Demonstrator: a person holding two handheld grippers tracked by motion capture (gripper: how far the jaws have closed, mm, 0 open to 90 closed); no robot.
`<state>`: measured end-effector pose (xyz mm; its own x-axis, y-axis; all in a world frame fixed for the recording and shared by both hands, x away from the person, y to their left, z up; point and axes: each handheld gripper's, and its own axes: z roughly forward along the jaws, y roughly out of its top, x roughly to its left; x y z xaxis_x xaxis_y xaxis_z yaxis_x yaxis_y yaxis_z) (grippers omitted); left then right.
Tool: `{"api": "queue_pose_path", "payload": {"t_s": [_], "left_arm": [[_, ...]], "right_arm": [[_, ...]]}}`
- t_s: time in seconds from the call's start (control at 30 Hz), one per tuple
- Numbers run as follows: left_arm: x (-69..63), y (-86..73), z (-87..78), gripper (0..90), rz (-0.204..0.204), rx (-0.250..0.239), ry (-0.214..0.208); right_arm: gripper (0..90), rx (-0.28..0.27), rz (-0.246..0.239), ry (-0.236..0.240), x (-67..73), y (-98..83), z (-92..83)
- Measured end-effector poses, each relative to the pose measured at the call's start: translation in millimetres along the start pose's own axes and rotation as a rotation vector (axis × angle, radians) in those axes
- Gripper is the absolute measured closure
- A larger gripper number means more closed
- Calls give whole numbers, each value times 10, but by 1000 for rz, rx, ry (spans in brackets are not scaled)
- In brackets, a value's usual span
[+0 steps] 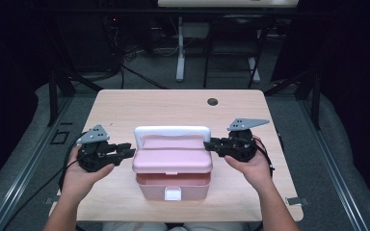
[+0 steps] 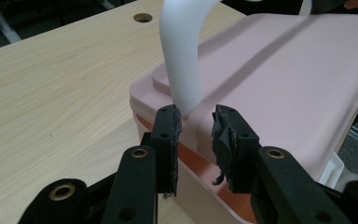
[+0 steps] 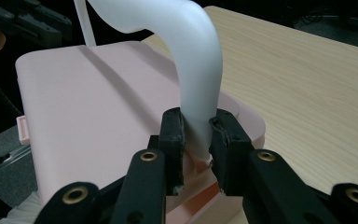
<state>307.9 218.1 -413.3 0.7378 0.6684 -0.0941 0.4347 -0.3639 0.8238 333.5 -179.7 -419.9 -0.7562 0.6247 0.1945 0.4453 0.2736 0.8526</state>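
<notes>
High view, near edge first: the pink box (image 1: 172,168) sits on the table (image 1: 125,106) close to the person's side, white latch (image 1: 173,194) facing them, lid slightly lifted off the base. Its white handle (image 1: 172,131) stands upright over the lid, long axis running left to right, one leg at each end. Left gripper (image 1: 129,153) comes in from the box's left end, right gripper (image 1: 211,142) from the right end; each points inward along that axis, so both are equally near their own leg. Right gripper view: jaws are narrow and clamped on the base of the handle leg, pads pressing it from both sides. Left gripper view: jaws stand a moderate gap apart; the other leg lies just ahead, by the left-hand pad, not pinched, so this gripper holds nothing. Judgement: the coming move turns on the left side, as the leg lies straight forward of that gripper and slightly off-centre between the jaws. Farther off, a cable hole (image 1: 212,102) marks the table's far edge.
</notes>
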Motion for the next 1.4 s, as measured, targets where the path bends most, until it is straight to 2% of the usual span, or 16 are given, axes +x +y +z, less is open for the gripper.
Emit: {"api": "queue_pose_path", "payload": {"t_s": [0.27, 0.5, 0.6, 0.97, 1.03, 1.17, 1.4], "left_arm": [[-18, -66, -21, 700, -2, 21, 19], [-46, -117, -7, 698, 20, 63, 34], [-59, -129, -2, 694, 22, 64, 37], [-61, -159, 5, 676, 22, 78, 33], [-74, -157, 13, 670, 37, 90, 28], [-124, -143, 34, 651, 67, 76, 25], [-137, -128, 36, 637, 66, 52, 37]], "right_arm": [[745, -15, 13, 12, -55, 57, 6], [744, -21, 28, 21, -96, 105, 12], [744, -20, 31, 19, -101, 113, 22], [744, -19, 34, 22, -115, 129, 33], [744, -22, 33, 24, -115, 133, 30], [744, -23, 36, 25, -107, 138, 29], [742, -31, 46, 23, -123, 131, 27]]}}
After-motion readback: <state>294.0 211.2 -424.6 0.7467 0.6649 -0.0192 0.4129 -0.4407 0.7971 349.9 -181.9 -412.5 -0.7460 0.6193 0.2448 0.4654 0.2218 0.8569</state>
